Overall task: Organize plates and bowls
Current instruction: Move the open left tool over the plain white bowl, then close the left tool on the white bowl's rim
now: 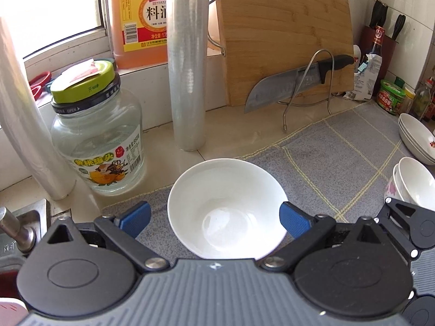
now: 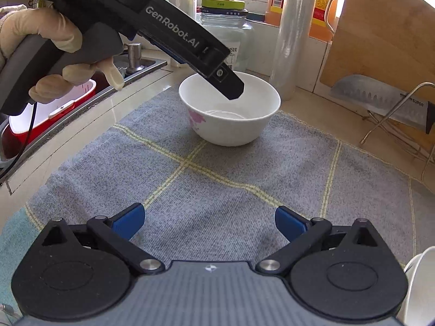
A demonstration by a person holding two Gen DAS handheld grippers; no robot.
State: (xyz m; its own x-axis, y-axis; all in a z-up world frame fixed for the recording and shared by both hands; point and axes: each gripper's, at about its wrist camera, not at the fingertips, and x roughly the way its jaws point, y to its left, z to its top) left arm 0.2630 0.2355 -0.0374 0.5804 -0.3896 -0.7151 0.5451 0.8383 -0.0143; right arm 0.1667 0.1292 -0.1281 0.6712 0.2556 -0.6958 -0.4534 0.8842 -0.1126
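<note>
left gripper (image 1: 214,218) poised over a white bowl (image 1: 227,209)
fingers spread wide, gripping nothing; right gripper (image 2: 209,222) likewise. glazed, slippery, breakable: pinch its rim.

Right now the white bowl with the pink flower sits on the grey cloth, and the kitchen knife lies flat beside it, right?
Not quite. The white bowl does sit on the grey cloth, but the kitchen knife leans against the wooden cutting board, away from it, as the left wrist view shows.
</note>
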